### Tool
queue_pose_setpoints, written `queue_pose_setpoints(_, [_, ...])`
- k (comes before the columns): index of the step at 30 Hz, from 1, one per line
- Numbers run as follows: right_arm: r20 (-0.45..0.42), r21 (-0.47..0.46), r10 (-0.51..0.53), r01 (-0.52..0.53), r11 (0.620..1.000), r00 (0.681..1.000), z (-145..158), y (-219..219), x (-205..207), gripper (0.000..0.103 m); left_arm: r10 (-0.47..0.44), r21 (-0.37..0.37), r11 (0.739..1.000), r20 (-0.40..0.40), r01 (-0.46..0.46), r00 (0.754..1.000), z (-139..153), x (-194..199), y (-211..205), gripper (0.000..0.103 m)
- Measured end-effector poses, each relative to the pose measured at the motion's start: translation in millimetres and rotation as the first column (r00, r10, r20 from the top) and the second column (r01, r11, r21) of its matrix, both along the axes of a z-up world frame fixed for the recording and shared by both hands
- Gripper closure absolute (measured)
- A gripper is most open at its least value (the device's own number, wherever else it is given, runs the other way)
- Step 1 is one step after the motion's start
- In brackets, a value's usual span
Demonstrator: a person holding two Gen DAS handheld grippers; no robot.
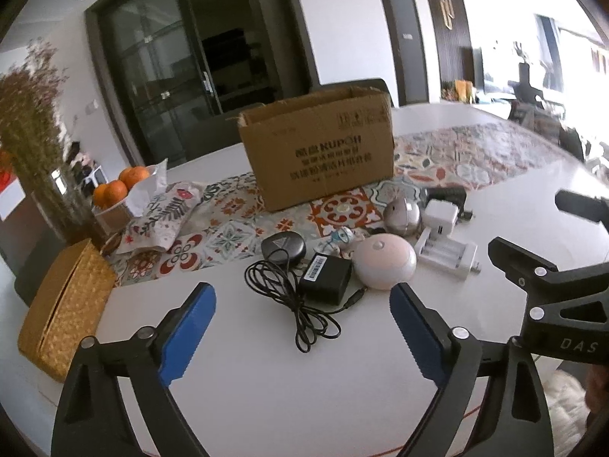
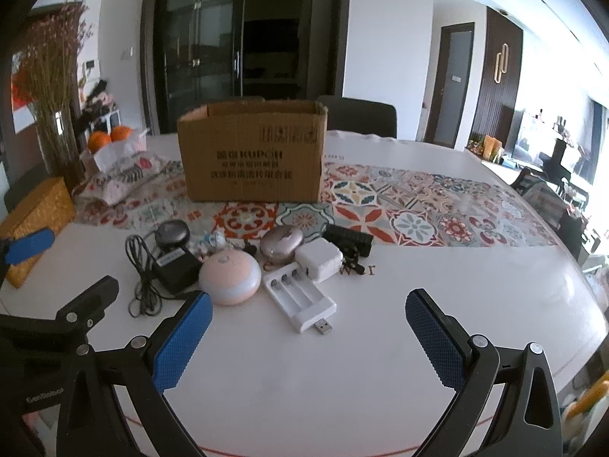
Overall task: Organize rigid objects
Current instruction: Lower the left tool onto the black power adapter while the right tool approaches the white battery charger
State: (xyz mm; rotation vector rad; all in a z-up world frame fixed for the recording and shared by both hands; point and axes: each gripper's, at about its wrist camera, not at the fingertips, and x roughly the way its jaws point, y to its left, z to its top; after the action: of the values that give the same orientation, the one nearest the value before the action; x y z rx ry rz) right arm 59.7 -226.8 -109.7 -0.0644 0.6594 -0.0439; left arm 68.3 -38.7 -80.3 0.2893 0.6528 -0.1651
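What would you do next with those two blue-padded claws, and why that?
Probably lower the left gripper onto the black power adapter and close on it. Both grippers are open and empty, the right gripper too, and the adapter lies nearest ahead of the left one's pads, its cable coiled loose beside it. The open cardboard box behind looks like where it should go.

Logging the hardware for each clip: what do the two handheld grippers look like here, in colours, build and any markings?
Both match: black angular plastic frames with silver round bolt heads and two fingers faced with blue textured pads. The left gripper shows smooth blue pad sides with serrated edges; the right gripper shows a fine cross-hatched pad surface. White lettering is printed on each body, partly cut off. No sleeves or cables are visible.
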Motion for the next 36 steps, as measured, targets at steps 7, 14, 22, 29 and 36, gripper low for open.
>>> queue_pose_setpoints(7, [-0.045, -0.046, 0.047, -0.049, 0.998, 0.998, -21, 2, 23, 0.001, -0.044, 0.065, 0.997, -0.019, 0.045, 0.999, -18, 21, -11, 0.018])
queue_pose_setpoints(14, [-0.086, -0.015, 0.082, -0.084, 0.996, 0.993, -38, -1, 46, 0.002, -0.078, 0.086, 0.993, -0.055, 0.083, 0.995, -32, 43, -20, 0.024])
queue_pose_setpoints(22, [-0.113, -0.024, 0.116, -0.119, 0.993, 0.987, -54, -3, 69, 0.006, -0.106, 0.108, 0.987, -0.101, 0.116, 0.989, -49, 66, -28, 0.037])
queue_pose_setpoints(29, [-0.145, -0.011, 0.144, -0.147, 0.989, 0.979, -68, -4, 84, 0.018, -0.123, 0.126, 0.983, -0.108, 0.137, 0.986, -58, 78, -31, 0.042])
queue_pose_setpoints(36, [-0.181, 0.011, 0.145, -0.146, 0.989, 0.973, -78, -5, 92, 0.026, -0.114, 0.129, 0.983, -0.124, 0.13, 0.986, -66, 84, -29, 0.045])
